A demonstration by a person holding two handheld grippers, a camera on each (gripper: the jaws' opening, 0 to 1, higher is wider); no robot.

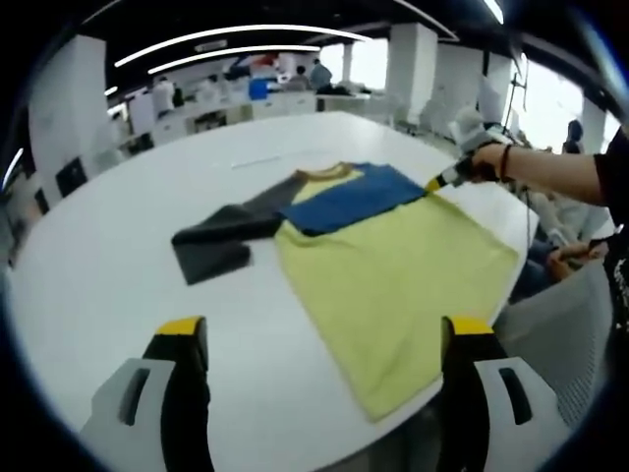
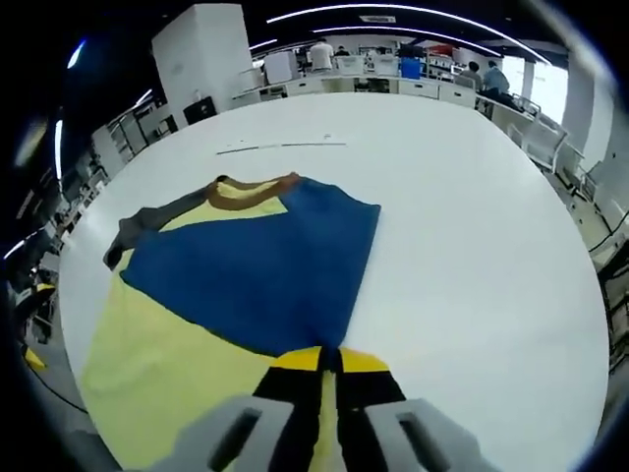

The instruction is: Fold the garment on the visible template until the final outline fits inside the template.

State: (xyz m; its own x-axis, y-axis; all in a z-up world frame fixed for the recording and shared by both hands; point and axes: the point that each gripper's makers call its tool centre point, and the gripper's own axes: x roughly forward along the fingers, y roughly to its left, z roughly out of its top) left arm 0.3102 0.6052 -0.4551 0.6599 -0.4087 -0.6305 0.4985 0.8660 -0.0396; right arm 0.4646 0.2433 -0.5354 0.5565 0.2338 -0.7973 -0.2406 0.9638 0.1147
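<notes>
right gripper [image 2: 329,362] jaws pinching blue sleeve [image 2: 265,275] of garment [image 1: 393,275]; left gripper [image 1: 324,339] spread, idle; risk: hem overhangs table [image 1: 98,295] edge, tug could slide shirt off

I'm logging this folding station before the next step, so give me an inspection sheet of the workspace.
Surface: white table, mostly bare.
Job's things: T-shirt, yellow body, blue panel folded over it, grey sleeve spread to one side; hem hangs past the table's near edge. Thin outline marks lie beyond the collar.
Clutter: nothing seen.
Grippers: left gripper open, above the table, holding nothing; right gripper shut on the blue panel's corner.
Cables: nothing seen.
Surroundings: open hall, desks, people in the distance, ceiling light strips.
</notes>
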